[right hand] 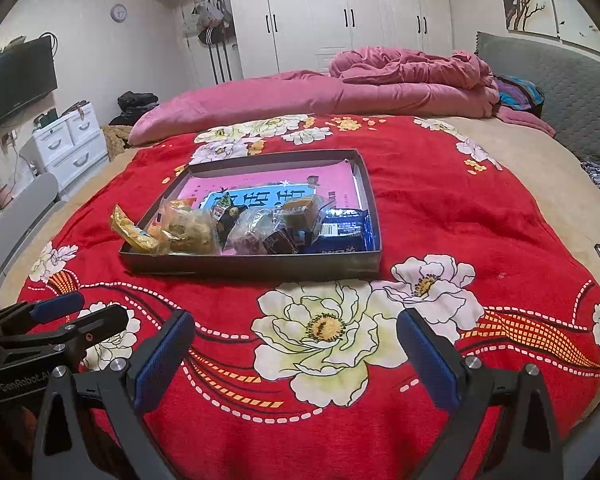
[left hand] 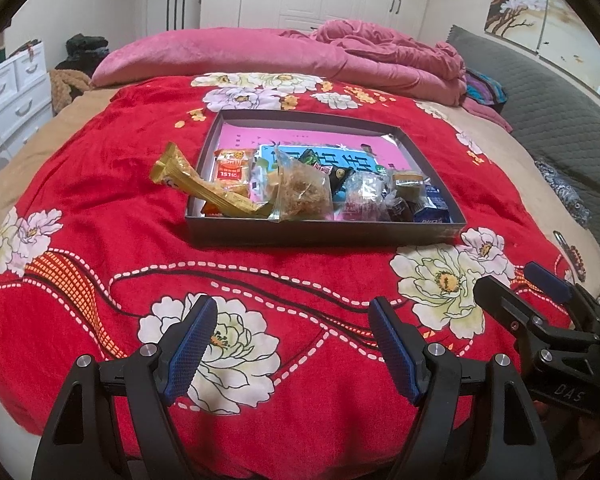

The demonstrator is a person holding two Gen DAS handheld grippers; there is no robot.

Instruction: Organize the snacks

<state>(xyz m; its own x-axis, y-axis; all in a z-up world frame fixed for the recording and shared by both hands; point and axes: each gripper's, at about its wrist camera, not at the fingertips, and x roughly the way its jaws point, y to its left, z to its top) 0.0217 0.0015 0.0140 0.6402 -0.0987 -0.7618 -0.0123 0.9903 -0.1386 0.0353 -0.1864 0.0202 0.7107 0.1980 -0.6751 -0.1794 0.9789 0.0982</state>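
A shallow dark box (left hand: pixel 324 234) (right hand: pixel 256 266) lies on the red flowered blanket (left hand: pixel 140 248) (right hand: pixel 440 220), its front half packed with several wrapped snacks. A long gold packet (left hand: pixel 196 184) (right hand: pixel 130 230) leans out over the box's left wall. A clear bag of brown shreds (left hand: pixel 304 190) (right hand: pixel 190 230) sits in the middle, and blue packs (left hand: pixel 434 206) (right hand: pixel 342 232) fill the right corner. My left gripper (left hand: pixel 292 340) (right hand: pixel 72 314) hovers open over the blanket, short of the box, nothing between its blue pads. Beside it, my right gripper (right hand: pixel 296 354) (left hand: pixel 516 284) is open and empty too.
A pink quilt (left hand: pixel 340 56) (right hand: pixel 380 80) is heaped across the bed's far side, with a grey padded headboard (left hand: pixel 540 92) (right hand: pixel 560 80) at right. White drawers (left hand: pixel 12 88) (right hand: pixel 72 144) stand left of the bed, white wardrobes (right hand: pixel 340 12) behind it.
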